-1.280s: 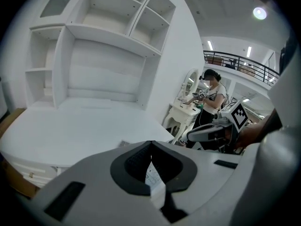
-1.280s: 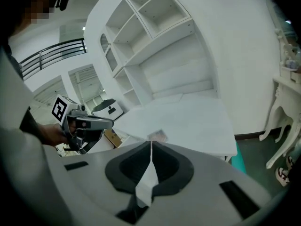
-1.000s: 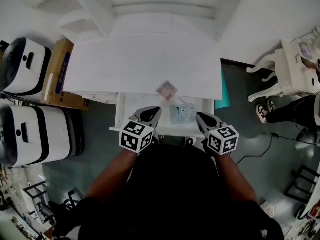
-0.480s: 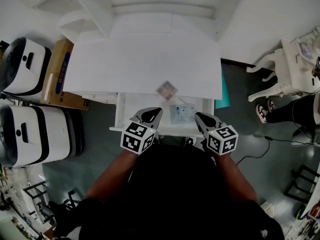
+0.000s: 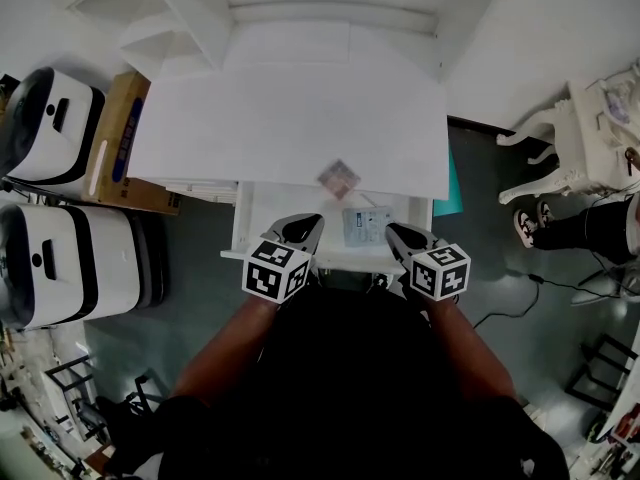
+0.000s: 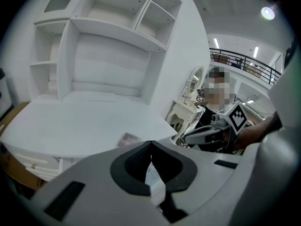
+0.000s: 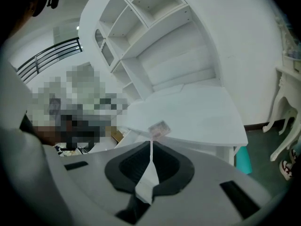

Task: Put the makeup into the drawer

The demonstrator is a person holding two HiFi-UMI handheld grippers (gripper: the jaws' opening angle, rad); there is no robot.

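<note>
The makeup, a small pinkish-brown square compact (image 5: 338, 177), lies on the white desk (image 5: 290, 118) near its front edge. It also shows as the compact (image 6: 128, 139) in the left gripper view and the compact (image 7: 159, 128) in the right gripper view. Below the edge, the drawer (image 5: 243, 230) stands pulled out, with a pale blue packet (image 5: 367, 226) inside. My left gripper (image 5: 298, 230) hovers over the drawer's left part, jaws shut and empty (image 6: 150, 144). My right gripper (image 5: 400, 236) hovers over its right part, also shut and empty (image 7: 151, 142). Both point toward the desk.
Two white-and-black appliances (image 5: 55, 128) (image 5: 70, 268) and a cardboard box (image 5: 122, 148) stand left of the desk. A white shelf unit (image 5: 170, 28) rises at the desk's back. White furniture (image 5: 575, 143) and a person's shoes (image 5: 525, 224) are at the right.
</note>
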